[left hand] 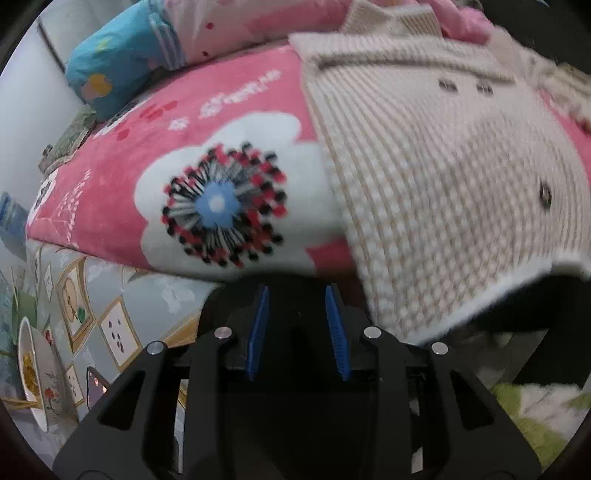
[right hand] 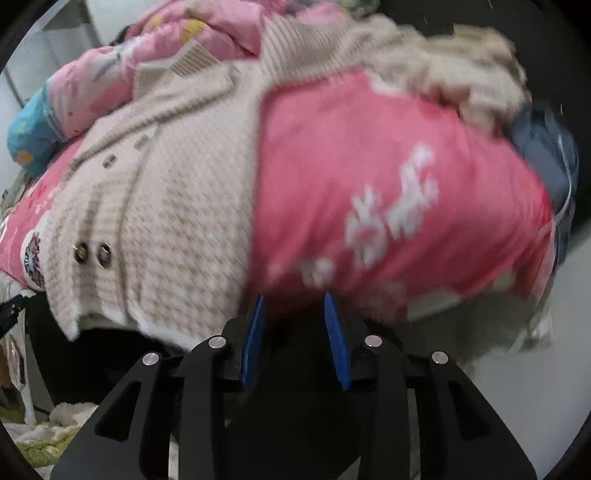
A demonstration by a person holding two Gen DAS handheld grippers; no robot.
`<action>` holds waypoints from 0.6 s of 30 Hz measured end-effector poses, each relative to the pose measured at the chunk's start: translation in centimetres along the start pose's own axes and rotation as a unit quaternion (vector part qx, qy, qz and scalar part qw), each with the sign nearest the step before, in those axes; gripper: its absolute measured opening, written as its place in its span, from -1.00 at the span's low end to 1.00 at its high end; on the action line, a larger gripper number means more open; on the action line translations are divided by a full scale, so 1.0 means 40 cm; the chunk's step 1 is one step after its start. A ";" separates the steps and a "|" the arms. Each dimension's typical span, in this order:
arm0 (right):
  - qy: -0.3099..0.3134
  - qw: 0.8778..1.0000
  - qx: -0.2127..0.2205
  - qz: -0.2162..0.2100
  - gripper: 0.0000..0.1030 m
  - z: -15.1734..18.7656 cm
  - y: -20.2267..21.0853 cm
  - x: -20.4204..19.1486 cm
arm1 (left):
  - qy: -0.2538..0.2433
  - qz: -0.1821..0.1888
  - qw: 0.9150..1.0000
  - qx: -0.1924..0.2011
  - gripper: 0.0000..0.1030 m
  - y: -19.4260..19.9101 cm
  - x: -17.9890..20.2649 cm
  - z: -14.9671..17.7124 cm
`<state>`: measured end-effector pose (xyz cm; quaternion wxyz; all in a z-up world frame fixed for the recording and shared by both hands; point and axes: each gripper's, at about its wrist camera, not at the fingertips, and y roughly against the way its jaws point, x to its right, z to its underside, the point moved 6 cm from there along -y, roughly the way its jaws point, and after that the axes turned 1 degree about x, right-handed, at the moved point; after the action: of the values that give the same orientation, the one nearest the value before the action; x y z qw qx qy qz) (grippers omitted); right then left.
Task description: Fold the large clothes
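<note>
The cream knit coat (left hand: 436,192) lies spread on the pink blanket (left hand: 122,184) over the bed, its hem hanging off the near edge. The left gripper (left hand: 297,291) sits just below that edge, jaws partly apart with nothing between the blue pads (left hand: 258,328). The right gripper (right hand: 293,299) is likewise part-open and empty, beside the coat's (right hand: 177,206) right side.

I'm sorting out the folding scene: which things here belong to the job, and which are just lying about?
Job: beige knit jacket, left gripper, right gripper.
Lying about: pink flowered blanket, blue pillow, pink quilt, bowl.
</note>
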<state>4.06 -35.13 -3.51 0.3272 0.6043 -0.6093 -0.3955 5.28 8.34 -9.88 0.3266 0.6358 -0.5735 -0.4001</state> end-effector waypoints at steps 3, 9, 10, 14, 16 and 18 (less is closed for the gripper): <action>0.054 0.994 0.008 -0.100 -0.08 -0.056 -0.016 -0.164 | 0.014 0.025 0.999 0.025 -0.39 0.013 0.006 -0.054; 0.157 0.969 -0.046 -0.185 -0.06 -0.041 -0.107 -0.436 | 0.003 0.037 0.998 0.050 -0.39 -0.024 0.096 -0.153; 0.157 0.968 -0.054 -0.188 -0.06 -0.034 -0.122 -0.443 | 0.003 0.038 0.998 0.050 -0.39 -0.034 0.099 -0.164; 0.102 0.971 -0.086 -0.200 -0.06 0.006 -0.162 -0.393 | -0.002 0.030 0.998 0.048 -0.39 -0.083 0.126 -0.199; 0.076 0.967 -0.108 -0.220 -0.06 0.046 -0.180 -0.372 | -0.002 0.031 0.999 0.037 -0.39 -0.112 0.131 -0.201; 0.058 0.961 -0.123 -0.241 -0.06 0.077 -0.194 -0.369 | 0.002 0.034 0.999 0.026 -0.39 -0.135 0.132 -0.198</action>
<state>5.87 -19.86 -10.60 0.3287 0.7101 -0.3728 -0.4988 14.90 3.47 -11.62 0.3241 0.6251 -0.6045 -0.3726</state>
